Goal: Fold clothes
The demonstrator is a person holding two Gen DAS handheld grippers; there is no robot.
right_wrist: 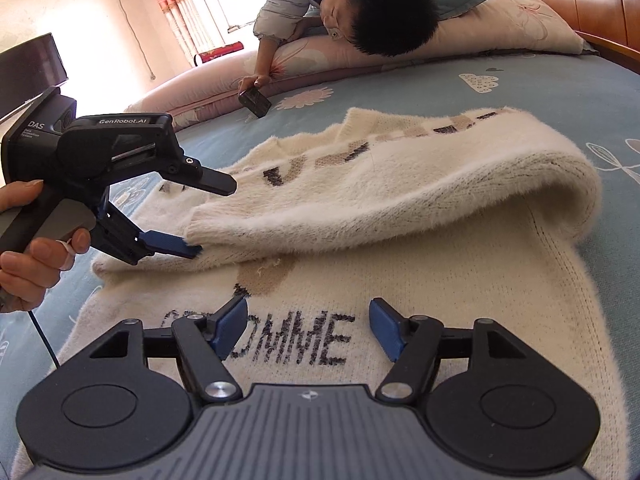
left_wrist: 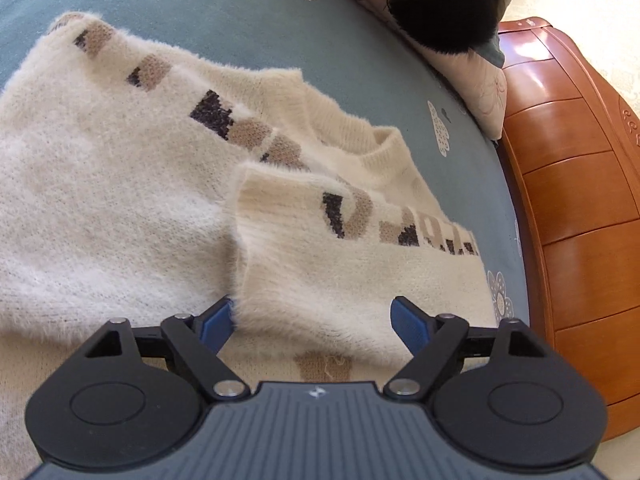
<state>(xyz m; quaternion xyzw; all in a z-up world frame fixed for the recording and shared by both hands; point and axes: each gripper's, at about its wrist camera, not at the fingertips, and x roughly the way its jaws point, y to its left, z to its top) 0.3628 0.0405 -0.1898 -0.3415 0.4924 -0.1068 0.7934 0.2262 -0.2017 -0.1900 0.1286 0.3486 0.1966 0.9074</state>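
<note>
A cream fuzzy sweater (left_wrist: 100,200) with brown and dark lettering lies flat on the blue-grey bed sheet (left_wrist: 240,20). One sleeve (right_wrist: 400,188) is folded over the body, and its cuff (left_wrist: 312,280) ends between the fingers of my left gripper (left_wrist: 316,324). In the right wrist view the left gripper (right_wrist: 216,216) stands open: its lower finger (right_wrist: 172,244) touches the cuff's end and the upper one is clear above it. My right gripper (right_wrist: 308,328) is open low over the sweater's body by the dark lettering (right_wrist: 320,340), with nothing between its pads.
A person (right_wrist: 384,12) lies on the pillows (right_wrist: 500,28) at the head of the bed and holds a dark phone (right_wrist: 255,102) on the sheet. A wooden headboard (left_wrist: 572,200) borders the bed. A hand (right_wrist: 36,256) holds the left gripper's handle.
</note>
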